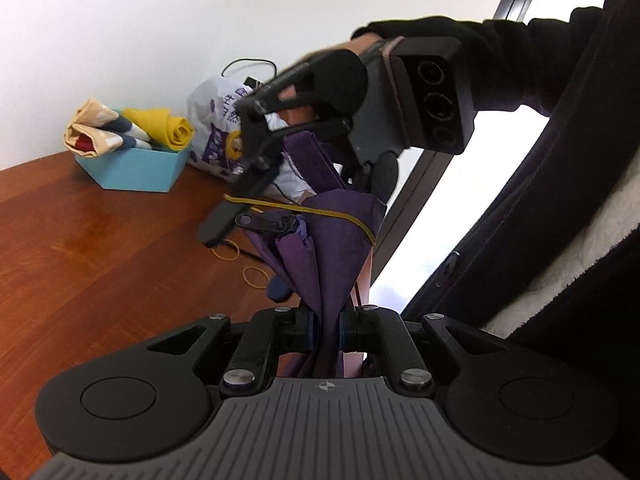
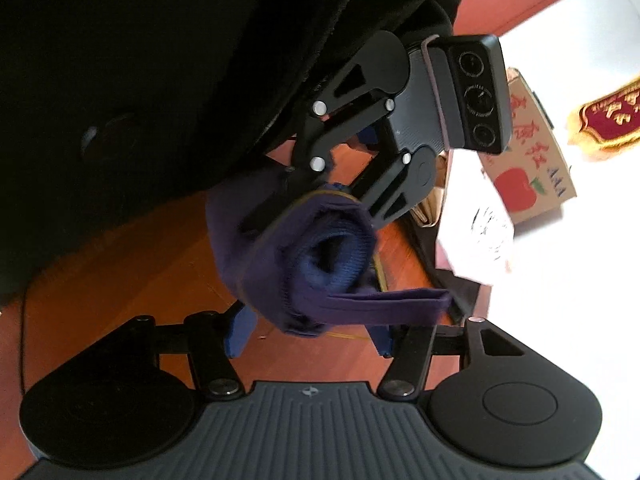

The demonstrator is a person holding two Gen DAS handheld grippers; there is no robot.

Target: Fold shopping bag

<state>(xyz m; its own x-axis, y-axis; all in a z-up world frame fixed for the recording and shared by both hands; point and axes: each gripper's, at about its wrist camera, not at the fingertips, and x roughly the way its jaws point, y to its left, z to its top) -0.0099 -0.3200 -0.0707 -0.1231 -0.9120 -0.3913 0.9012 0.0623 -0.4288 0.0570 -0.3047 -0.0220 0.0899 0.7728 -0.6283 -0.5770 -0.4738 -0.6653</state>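
A purple shopping bag, rolled into a bundle, is held above the wooden table. My left gripper is shut on its lower end. In the right wrist view the rolled bag shows its open end, with a flat strap sticking out to the right and the left gripper clamped on it behind. My right gripper has its blue pads spread on either side of the roll without pressing on it. A yellow rubber band stretches from the right gripper across the roll.
A teal box with several rolled bags stands at the back left by the wall, a white printed plastic bag beside it. Loose rubber bands lie on the table. A cardboard box with an apple print stands off to the right. A dark jacket is close by.
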